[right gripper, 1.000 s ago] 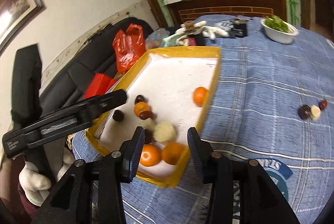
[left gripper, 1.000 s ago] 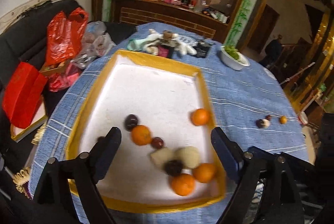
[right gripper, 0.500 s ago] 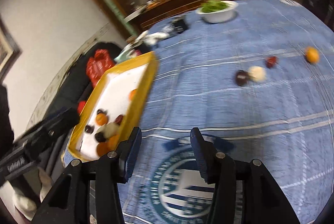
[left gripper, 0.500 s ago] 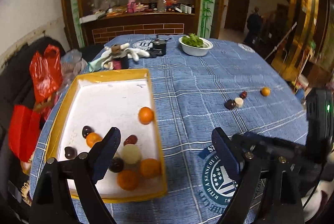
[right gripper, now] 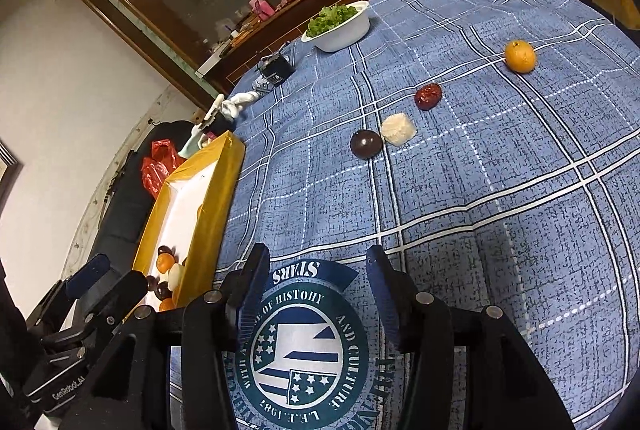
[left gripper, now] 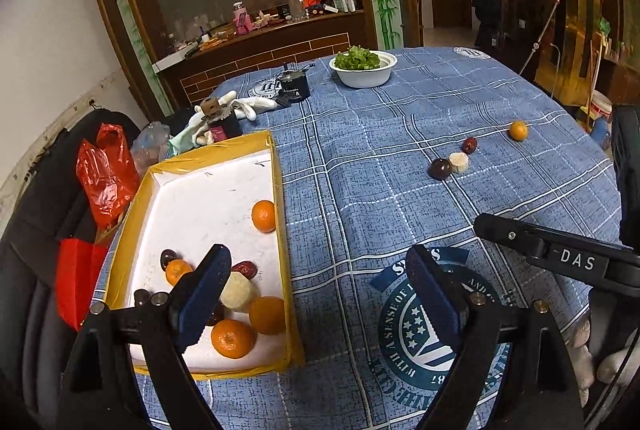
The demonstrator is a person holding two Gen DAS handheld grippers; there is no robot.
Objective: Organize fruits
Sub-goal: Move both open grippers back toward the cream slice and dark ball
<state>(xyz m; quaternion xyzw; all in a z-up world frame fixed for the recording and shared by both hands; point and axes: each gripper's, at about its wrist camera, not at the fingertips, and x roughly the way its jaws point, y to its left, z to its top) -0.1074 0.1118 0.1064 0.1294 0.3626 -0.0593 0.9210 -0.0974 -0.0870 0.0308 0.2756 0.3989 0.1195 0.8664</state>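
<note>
A yellow-rimmed tray (left gripper: 276, 165) with a white floor holds several fruits: oranges (left gripper: 232, 338), a pale round fruit (left gripper: 240, 292), a red date (left gripper: 245, 268) and dark ones. Four fruits lie loose on the blue checked cloth: an orange (right gripper: 519, 56), a red date (right gripper: 428, 96), a pale piece (right gripper: 398, 128) and a dark fruit (right gripper: 365, 143). My left gripper (left gripper: 318, 270) hangs open over the tray's right rim, holding nothing. My right gripper (right gripper: 318, 262) is over the round printed emblem, short of the loose fruits. Its jaws are opening, with nothing between them.
A white bowl of greens (left gripper: 363, 69), a black device (left gripper: 294, 87) and white gloves (left gripper: 244, 105) sit at the table's far side. Red bags (left gripper: 106, 169) lie on a dark sofa to the left. A person (left gripper: 486, 9) stands in the far doorway.
Both views have swung right, from over the tray to the bare cloth. The loose fruits now look nearer in the right wrist view. The right gripper's jaws stand wider.
</note>
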